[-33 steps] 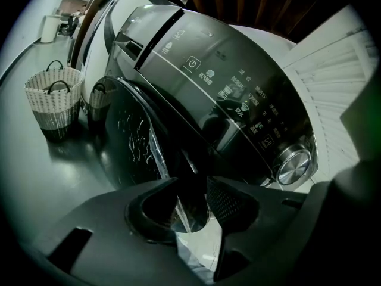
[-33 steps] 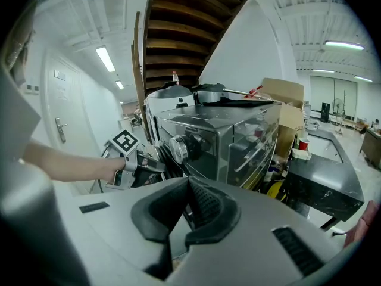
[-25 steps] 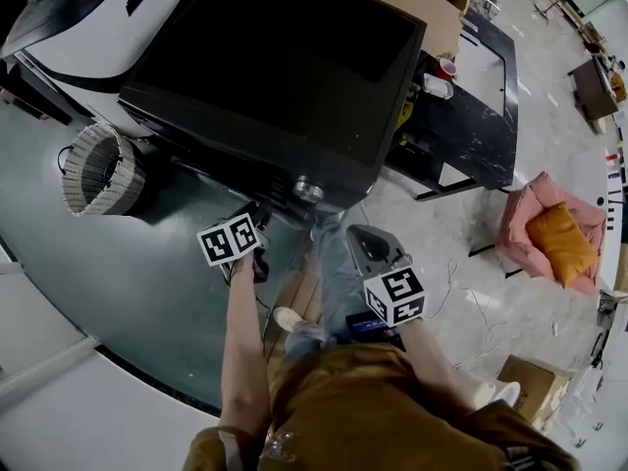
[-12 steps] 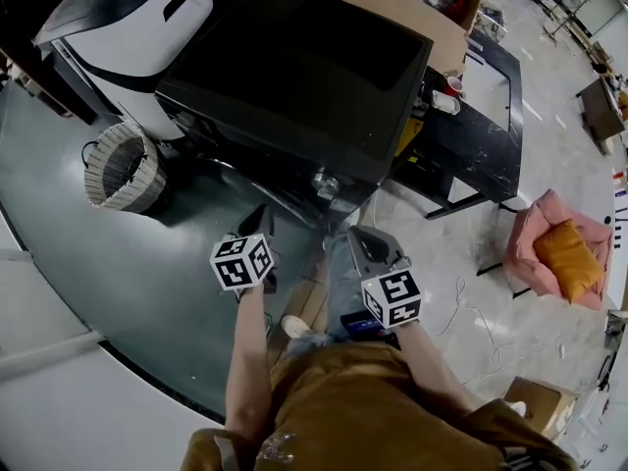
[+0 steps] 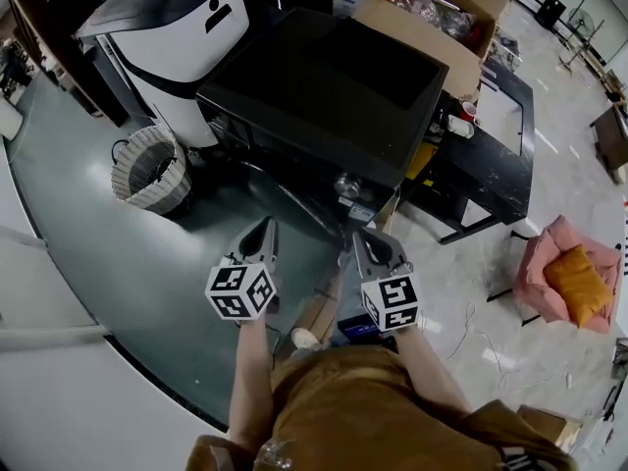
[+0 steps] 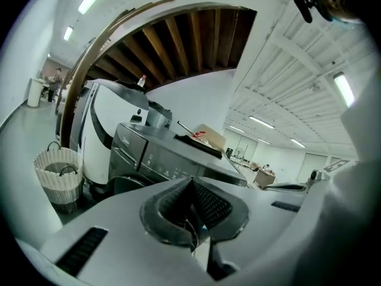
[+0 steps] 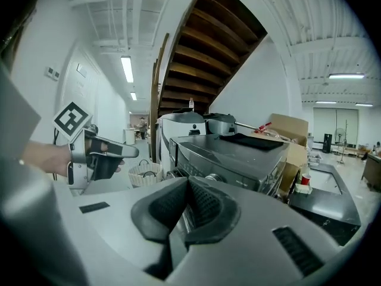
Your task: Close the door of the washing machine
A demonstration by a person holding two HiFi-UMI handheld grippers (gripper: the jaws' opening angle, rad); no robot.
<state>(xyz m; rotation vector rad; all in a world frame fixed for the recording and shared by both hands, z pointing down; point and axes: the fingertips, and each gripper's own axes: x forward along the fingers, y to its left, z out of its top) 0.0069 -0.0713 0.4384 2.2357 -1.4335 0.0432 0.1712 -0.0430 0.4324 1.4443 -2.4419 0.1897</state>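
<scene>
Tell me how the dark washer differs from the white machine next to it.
The washer is dark all over, while the white machine has a white body with a black band. In the head view, the washer looks wider than the white machine. A basket stands by the white machine, and a black table flanks the washer. Both are boxy and stand side by side.

Washing machine (image 5: 324, 86): front mostly hidden.
</scene>
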